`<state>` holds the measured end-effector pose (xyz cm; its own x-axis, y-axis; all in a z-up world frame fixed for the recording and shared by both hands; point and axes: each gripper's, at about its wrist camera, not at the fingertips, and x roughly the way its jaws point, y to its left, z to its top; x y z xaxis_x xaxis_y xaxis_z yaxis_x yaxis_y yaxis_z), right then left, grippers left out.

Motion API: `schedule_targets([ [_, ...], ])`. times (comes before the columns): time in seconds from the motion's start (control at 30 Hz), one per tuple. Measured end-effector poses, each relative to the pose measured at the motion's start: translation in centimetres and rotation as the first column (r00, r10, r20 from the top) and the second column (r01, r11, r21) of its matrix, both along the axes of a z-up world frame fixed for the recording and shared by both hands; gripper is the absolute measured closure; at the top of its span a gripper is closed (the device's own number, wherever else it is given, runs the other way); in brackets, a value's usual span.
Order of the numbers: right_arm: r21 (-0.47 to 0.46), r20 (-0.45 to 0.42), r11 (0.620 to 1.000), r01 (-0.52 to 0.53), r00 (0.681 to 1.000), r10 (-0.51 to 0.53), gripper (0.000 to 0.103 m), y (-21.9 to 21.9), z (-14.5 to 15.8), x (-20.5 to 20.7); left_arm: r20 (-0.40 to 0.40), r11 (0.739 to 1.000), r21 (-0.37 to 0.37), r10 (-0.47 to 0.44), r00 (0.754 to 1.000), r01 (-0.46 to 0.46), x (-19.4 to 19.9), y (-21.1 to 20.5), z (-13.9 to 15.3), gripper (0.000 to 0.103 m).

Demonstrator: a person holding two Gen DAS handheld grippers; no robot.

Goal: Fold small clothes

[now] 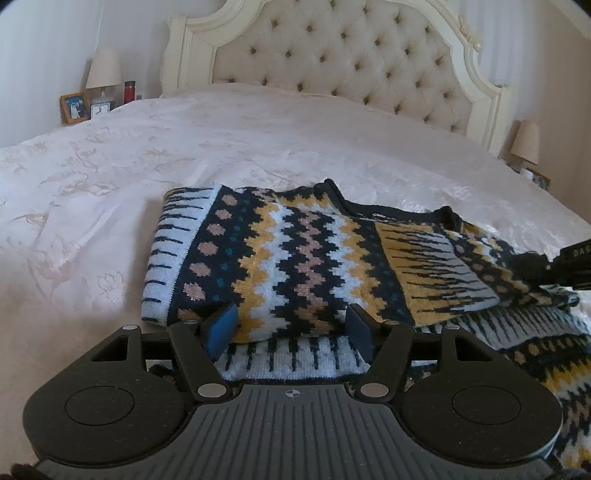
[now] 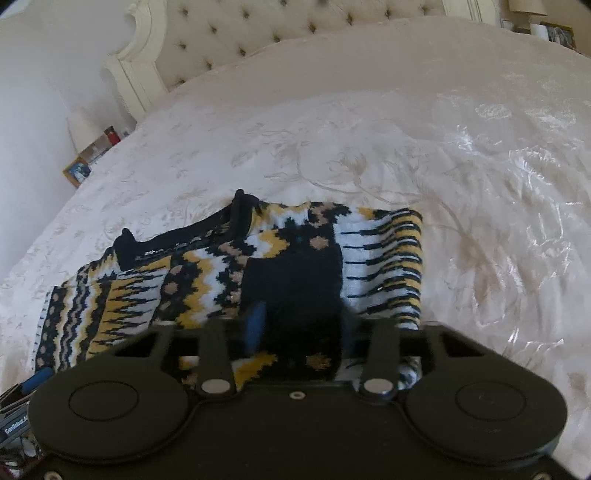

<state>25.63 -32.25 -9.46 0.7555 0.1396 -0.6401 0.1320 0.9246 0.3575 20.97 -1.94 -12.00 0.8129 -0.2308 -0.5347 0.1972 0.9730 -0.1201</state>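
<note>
Left tongs (image 1: 291, 326) stand apart, their blue pads on either side of a folded edge of the sweater (image 1: 295, 254) without pinching it. That sweater, knitted in navy, yellow, white and tan zigzags, lies on the bed (image 1: 147, 155), its sleeves folded over the body. Part of the right tongs (image 1: 576, 264) shows at the right edge, over the sweater's far side. Behind stand a tufted headboard (image 1: 332, 55), a lamp (image 1: 104, 68) and a photo frame (image 1: 74, 107).

From the right wrist, the right tongs (image 2: 303, 325) straddle a dark navy fold of the sweater (image 2: 207, 273); the picture is blurred, so whether they pinch it I cannot tell. It lies on the bed (image 2: 443, 147), neckline toward the headboard (image 2: 229, 33). 1 corner of the left tongs (image 2: 22, 402) shows bottom left.
</note>
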Motion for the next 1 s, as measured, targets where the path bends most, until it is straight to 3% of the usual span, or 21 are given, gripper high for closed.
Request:
schedule_targets([
  [0.1, -0.041, 0.009, 0.999, -0.018, 1.0, 0.018, 0.086, 1.2, 1.5, -0.1, -0.022, 1.0, -0.002, -0.012, 1.0, 0.012, 0.0, 0.2, 0.8, 0.04],
  [0.2, -0.086, 0.1, 0.994, -0.064, 0.992, 0.073, 0.088, 2.5, 4.3, -1.3, -0.029, 0.999, -0.009, -0.039, 0.999, 0.039, -0.2, 0.5, 2.1, 0.04],
  [0.3, -0.082, 0.172, 0.997, -0.012, 0.985, 0.026, 0.088, 1.4, 6.0, -2.7, -0.011, 0.998, 0.003, -0.061, 0.998, 0.061, 0.1, 1.1, 3.4, 0.04],
  [0.43, -0.115, 0.087, 0.991, 0.065, 0.995, -0.055, 0.088, -0.6, 4.1, -2.1, -0.011, 0.999, 0.013, -0.038, 0.999, 0.038, 1.9, 1.6, 3.9, 0.04],
  [0.6, -0.116, 0.002, 0.992, 0.05, 0.999, -0.05, 0.087, -1.0, 0.9, -1.6, -0.053, 0.999, 0.034, 0.031, 0.998, -0.029, 4.7, 1.8, 3.3, 0.04],
  [0.73, -0.122, -0.01, 0.991, 0.048, 0.999, -0.05, 0.082, -0.7, 0.1, -1.5, -0.122, 0.985, 0.148, 0.107, 0.987, -0.088, 7.0, 2.1, 1.5, 0.037],
  [0.8, -0.118, -0.006, 0.991, 0.055, 0.998, -0.056, 0.076, -1.1, -0.1, -1.7, -0.179, 0.99, 0.095, 0.12, 0.977, -0.104, 7.8, 3.5, 0.3, 0.034],
  [0.87, -0.117, -0.004, 0.991, 0.067, 0.998, -0.068, 0.074, -1.4, -0.2, -1.6, -0.181, 0.993, 0.048, 0.111, 0.977, -0.104, 7.8, 4.4, 0.0, 0.033],
  [0.93, -0.137, 0.004, 0.988, 0.076, 0.997, -0.076, 0.063, -1.4, -0.2, -1.8, -0.165, 0.994, 0.069, 0.1, 0.981, -0.09, 7.5, 4.2, -0.1, 0.033],
  [1.0, -0.156, 0.01, 0.985, 0.075, 0.997, -0.074, 0.062, -1.2, -0.4, -1.8, -0.162, 0.993, 0.067, 0.102, 0.982, -0.092, 7.4, 4.1, -0.2, 0.032],
])
